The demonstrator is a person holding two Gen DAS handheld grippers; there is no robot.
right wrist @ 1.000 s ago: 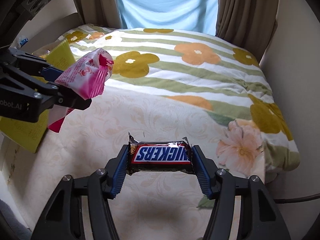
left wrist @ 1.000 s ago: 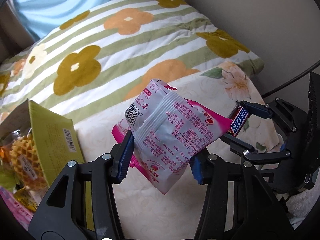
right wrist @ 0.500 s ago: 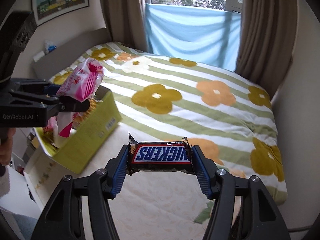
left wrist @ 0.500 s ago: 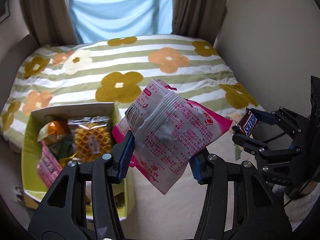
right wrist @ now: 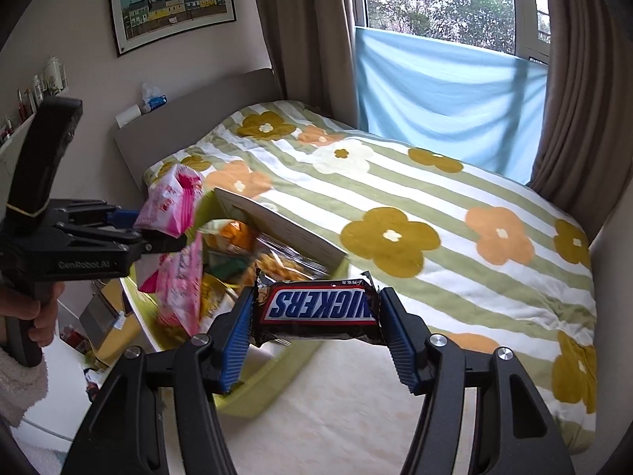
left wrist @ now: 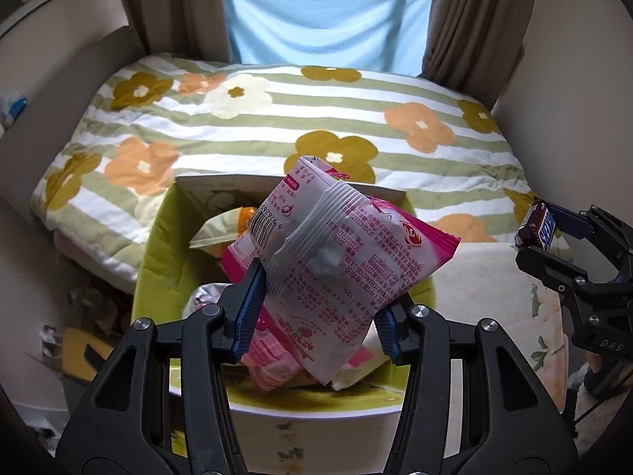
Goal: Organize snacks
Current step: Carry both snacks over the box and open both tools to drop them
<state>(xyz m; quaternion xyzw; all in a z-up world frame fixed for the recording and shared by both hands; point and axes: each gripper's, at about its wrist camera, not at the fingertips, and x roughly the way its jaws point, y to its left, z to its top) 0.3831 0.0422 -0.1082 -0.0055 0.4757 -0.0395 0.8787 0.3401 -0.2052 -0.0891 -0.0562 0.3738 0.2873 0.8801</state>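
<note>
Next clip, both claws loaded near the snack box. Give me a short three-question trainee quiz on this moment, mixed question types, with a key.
1. True or false: the left claw holds the pink-and-white snack packet above the open green box.
2. Multiple choice: what is clamped in the right claw? A) a waffle pack B) a Snickers bar C) a tissue pack
3. Fill the gap: the green box sits on the ____ with the flowered, striped duvet.

Key
1. True. The packet hangs over the box, which already holds other snacks.
2. B. The bar lies crosswise, pinched at its two ends.
3. Bed.
</note>
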